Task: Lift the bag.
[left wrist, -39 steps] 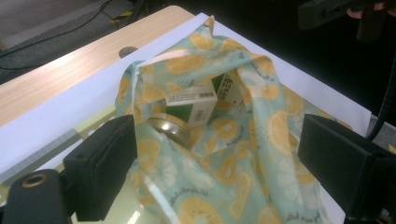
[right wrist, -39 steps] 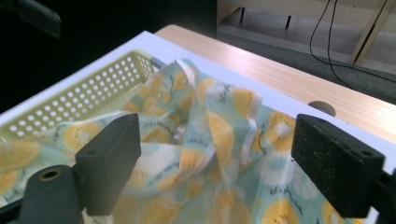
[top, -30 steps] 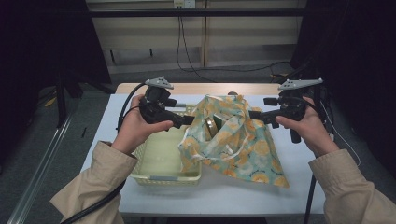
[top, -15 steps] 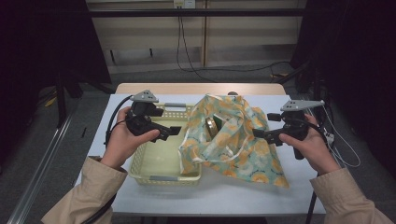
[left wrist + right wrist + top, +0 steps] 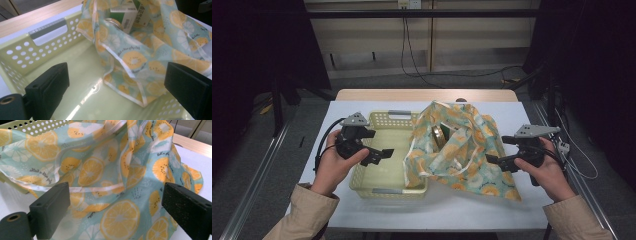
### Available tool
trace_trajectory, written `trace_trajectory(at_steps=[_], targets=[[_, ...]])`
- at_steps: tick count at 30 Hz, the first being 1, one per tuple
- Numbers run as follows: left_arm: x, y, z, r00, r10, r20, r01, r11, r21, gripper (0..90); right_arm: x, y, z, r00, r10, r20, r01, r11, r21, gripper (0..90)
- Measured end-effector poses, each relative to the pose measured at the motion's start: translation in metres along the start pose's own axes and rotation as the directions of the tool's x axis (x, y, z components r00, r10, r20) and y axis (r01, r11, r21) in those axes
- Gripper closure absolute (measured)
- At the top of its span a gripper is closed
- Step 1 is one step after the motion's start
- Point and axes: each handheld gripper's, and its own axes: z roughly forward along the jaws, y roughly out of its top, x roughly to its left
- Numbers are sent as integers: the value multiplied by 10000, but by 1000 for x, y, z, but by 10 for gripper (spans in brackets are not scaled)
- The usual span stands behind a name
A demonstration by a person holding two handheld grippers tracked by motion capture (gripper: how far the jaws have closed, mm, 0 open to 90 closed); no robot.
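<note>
i have one cloth bag (image 5: 462, 145), printed with lemon slices, lying across the white table (image 5: 522, 210) with its left part draped over the right wall of the one pale green basket (image 5: 377, 187). its mouth faces up and toward the far side, and inside it i can see a round tin (image 5: 441, 135) and a green-and-white carton (image 5: 130, 15); i cannot tell if more is in there.

my left gripper (image 5: 379, 155) hangs over the basket's bare floor, jaws spread wide and gripping nothing. my right gripper (image 5: 494, 161) sits at the bag's right edge, near side, jaws also spread and empty, with the printed cloth lying between and beyond them in the right gripper view.

i judge the fabric thin, soft and floppy, so it will sag and fold wherever i pinch it and give no stiffness to push against. the contents add weight low down, so lifting by one loose fold would likely tip the load or let it slide out. the white piped hem (image 5: 117, 62) and the pale handle strap (image 5: 95, 188) look like the firmest places to pinch, one on each side of the mouth, so the opening stays up. the tin and carton seem hard and not fragile.

count: one bag, one basket, two grippers, two items seen inside.
</note>
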Motion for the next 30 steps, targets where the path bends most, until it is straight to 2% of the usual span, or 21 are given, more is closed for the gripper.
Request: trace_trajectory(at_steps=[5, 15, 19, 21, 24, 30], targets=[[3, -14, -6, 10000, -43, -74, 43, 10000, -22, 60, 0, -8, -1, 10000, 32, 48, -32, 10000, 52, 78], [9, -39, -15, 9986, -489, -219, 485, 9987, -185, 61, 7, -19, -5, 9997, -180, 165, 179, 9998, 16, 77], [6, -48, -21, 9986, -473, -238, 464, 9983, -358, 62, 10, -25, -7, 9998, -142, 152, 143, 9999, -37, 77], [5, -53, -21, 9987, -447, -225, 441, 9987, -242, 61, 10, -30, -7, 9998, -112, 160, 112, 9999, -23, 76], [7, -61, -21, 9979, -628, -168, 623, 9976, -306, 61, 10, -37, -7, 9999, -54, 149, 53, 10000, 40, 77], [11, -76, -27, 9952, -931, -306, 913, 9942, -575, 61, 7, -48, -8, 9997, 175, 197, -175, 9998, 1, 76]])
